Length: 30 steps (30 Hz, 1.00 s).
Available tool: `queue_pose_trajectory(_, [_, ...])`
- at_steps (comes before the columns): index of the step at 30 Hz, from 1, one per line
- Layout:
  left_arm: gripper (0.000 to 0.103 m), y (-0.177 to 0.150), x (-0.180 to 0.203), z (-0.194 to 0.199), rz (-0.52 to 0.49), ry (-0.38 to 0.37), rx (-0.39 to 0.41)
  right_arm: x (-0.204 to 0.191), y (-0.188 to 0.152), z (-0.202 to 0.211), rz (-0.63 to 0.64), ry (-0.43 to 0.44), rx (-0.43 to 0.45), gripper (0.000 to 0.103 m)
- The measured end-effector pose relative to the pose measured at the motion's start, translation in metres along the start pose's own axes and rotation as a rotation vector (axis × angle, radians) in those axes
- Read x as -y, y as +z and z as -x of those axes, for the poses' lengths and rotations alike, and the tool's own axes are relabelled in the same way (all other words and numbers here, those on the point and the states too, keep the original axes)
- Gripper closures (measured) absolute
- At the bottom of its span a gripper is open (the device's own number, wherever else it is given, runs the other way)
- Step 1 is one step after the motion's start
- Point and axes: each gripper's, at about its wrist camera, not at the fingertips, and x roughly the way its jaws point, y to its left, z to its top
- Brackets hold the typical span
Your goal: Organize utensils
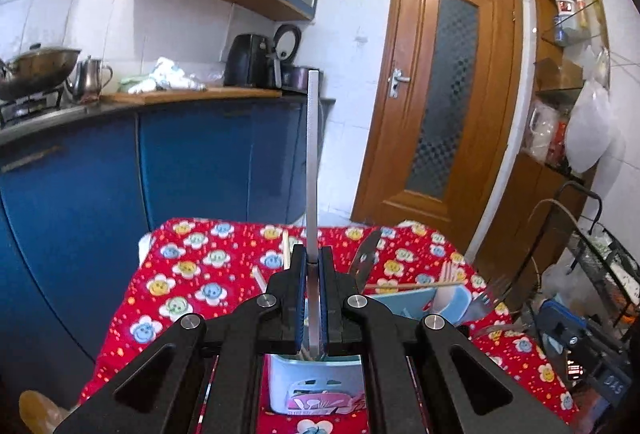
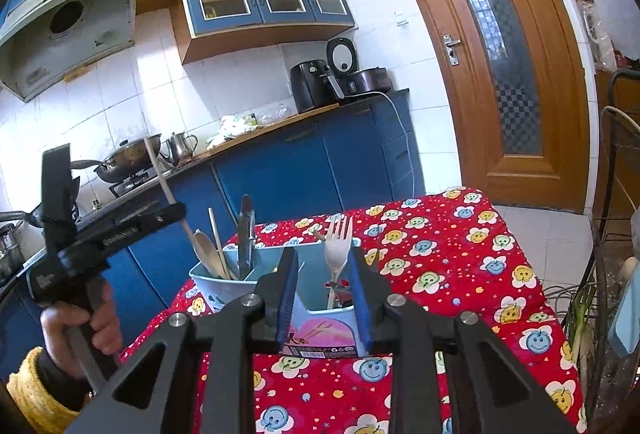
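My left gripper (image 1: 313, 254) is shut on a silver metal chopstick (image 1: 312, 162) that stands upright above the light blue utensil holder (image 1: 316, 374). In the right wrist view the same gripper (image 2: 180, 212) appears at the left in a hand with a yellow sleeve, the chopstick (image 2: 164, 186) slanting through it. My right gripper (image 2: 324, 262) is open just in front of the holder (image 2: 224, 286). A white plastic fork (image 2: 338, 246) stands in the holder's near compartment beyond the pads, untouched. A wooden spoon (image 2: 206, 244), a knife (image 2: 245, 234) and a wooden chopstick (image 2: 216, 230) stand in the far compartment.
The holder sits on a table under a red flowered cloth (image 2: 460, 274). Blue cabinets (image 1: 180, 162) and a counter with a wok (image 2: 128, 158), kettle (image 2: 182, 144) and air fryer (image 2: 310, 84) run behind. A wooden door (image 1: 440, 94) and a metal rack (image 1: 600, 254) stand to the right.
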Motion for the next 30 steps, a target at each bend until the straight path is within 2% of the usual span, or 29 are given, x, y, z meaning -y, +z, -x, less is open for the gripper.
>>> queue_pose_trajectory(7, [0.096, -0.019, -0.007, -0.014, 0.039, -0.020, -0.065, -0.013, -0.002, -0.017, 0.027, -0.008, -0.018, 0.071])
queue_pose_trajectory(13, [0.084, -0.026, -0.011, -0.011, 0.038, -0.036, -0.088, -0.032, -0.002, -0.039, 0.068, -0.037, -0.017, 0.070])
queue_pose_trajectory(18, [0.083, -0.030, -0.013, -0.002, 0.031, -0.050, -0.073, -0.049, -0.001, -0.058, 0.148, -0.140, 0.005, 0.070])
queue_pose_trajectory(22, [0.083, -0.032, -0.016, 0.003, 0.034, -0.054, -0.072, -0.050, 0.001, -0.070, 0.152, -0.197, 0.009, 0.070])
queue_pose_trajectory(30, [0.083, -0.037, -0.025, 0.008, 0.042, -0.045, -0.064, -0.051, 0.005, -0.088, 0.154, -0.249, -0.002, 0.072])
